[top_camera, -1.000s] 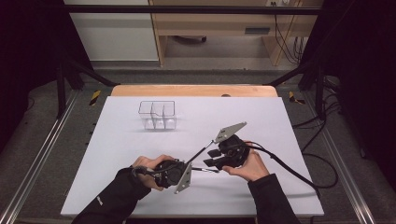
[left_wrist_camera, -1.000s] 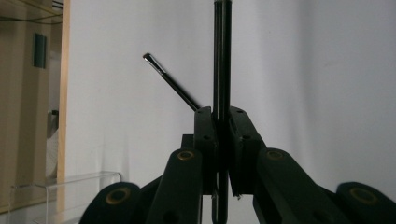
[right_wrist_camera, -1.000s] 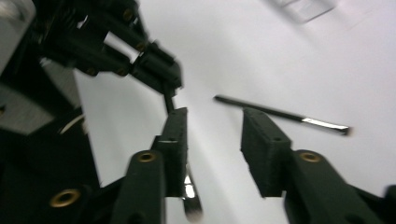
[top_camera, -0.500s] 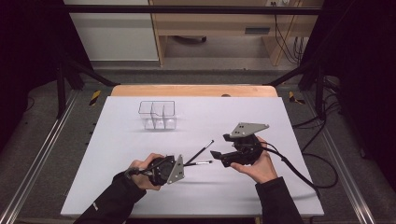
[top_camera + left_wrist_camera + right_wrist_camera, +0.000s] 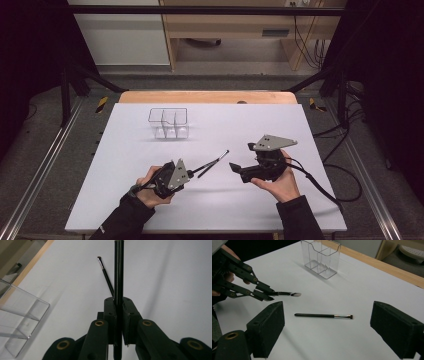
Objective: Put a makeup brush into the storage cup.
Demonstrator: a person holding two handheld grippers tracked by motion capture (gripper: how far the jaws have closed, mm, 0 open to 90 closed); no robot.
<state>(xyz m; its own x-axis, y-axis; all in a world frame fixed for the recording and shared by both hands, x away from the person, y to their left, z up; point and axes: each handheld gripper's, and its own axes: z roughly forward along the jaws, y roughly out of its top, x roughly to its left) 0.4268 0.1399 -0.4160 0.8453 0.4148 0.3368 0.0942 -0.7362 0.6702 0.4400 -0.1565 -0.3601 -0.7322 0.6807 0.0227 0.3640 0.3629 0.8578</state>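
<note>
White counter point(image 5: 125, 200), clear organizer point(image 5: 168, 123) at far side. Left gripper point(image 5: 192, 171) with jaws pinching one brush point(image 5: 118, 277), held above counter. Second brush point(image 5: 323, 315) flat on counter, between spread jaws of right gripper point(image 5: 234, 167), just opened, nothing held.

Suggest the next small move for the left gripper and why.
Probably carry the held brush toward the clear organizer and stand it in a compartment. The left gripper is shut on that brush, the organizer looks empty, and the right gripper has just opened, with a second brush lying on the table.
</note>
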